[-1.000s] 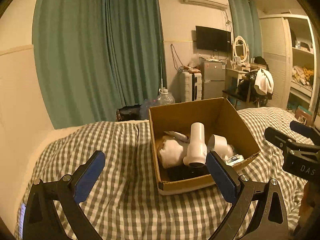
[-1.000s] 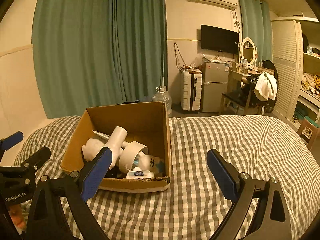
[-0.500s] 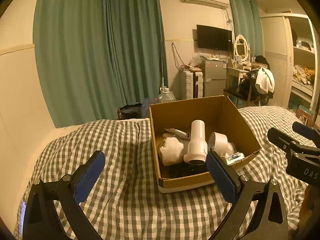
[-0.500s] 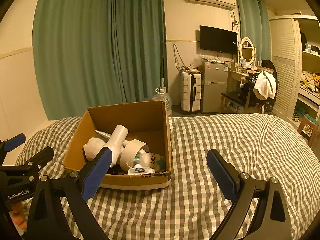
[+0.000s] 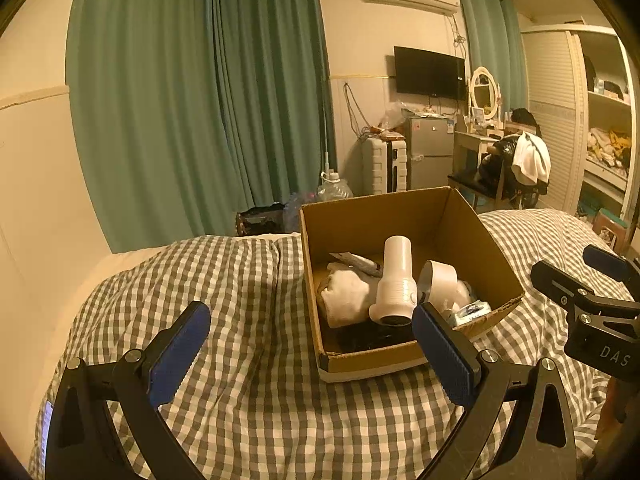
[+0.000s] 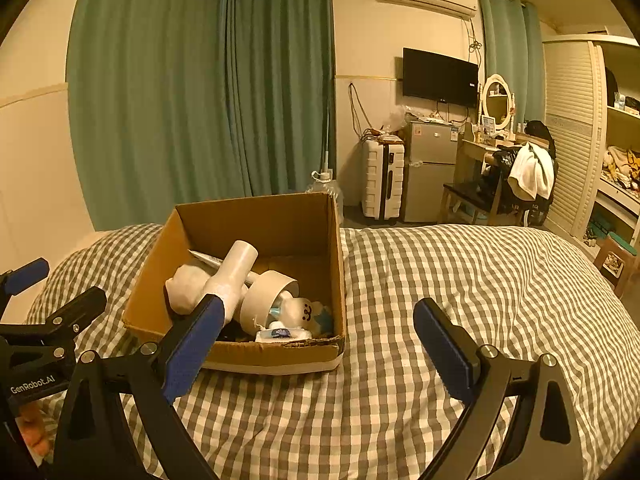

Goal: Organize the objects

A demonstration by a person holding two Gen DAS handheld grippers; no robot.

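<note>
An open cardboard box [image 5: 492,248] [image 6: 156,256] sits on the checked bed. Inside lie a white hair dryer [image 5: 394,284] [image 6: 234,272], a roll of tape [image 5: 440,280] [image 6: 266,300], a white bundle [image 5: 346,296] [image 6: 184,286], a small white plush [image 6: 300,310] and a small packet [image 5: 472,310] [image 6: 282,334]. My left gripper [image 5: 310,346] is open and empty, in front of the box's near left corner. My right gripper [image 6: 318,344] is open and empty, in front of the box's near right corner. Each gripper shows at the edge of the other's view.
The checked bedcover [image 6: 460,280] spreads wide to the right of the box and in front of it [image 5: 240,380]. Green curtains [image 5: 200,100], a suitcase [image 6: 382,178], a small fridge [image 6: 430,168] and a chair with clothes [image 6: 520,176] stand beyond the bed.
Both grippers have drawn back and up a little from the box; they stay open and empty. The box and its contents have not moved.
</note>
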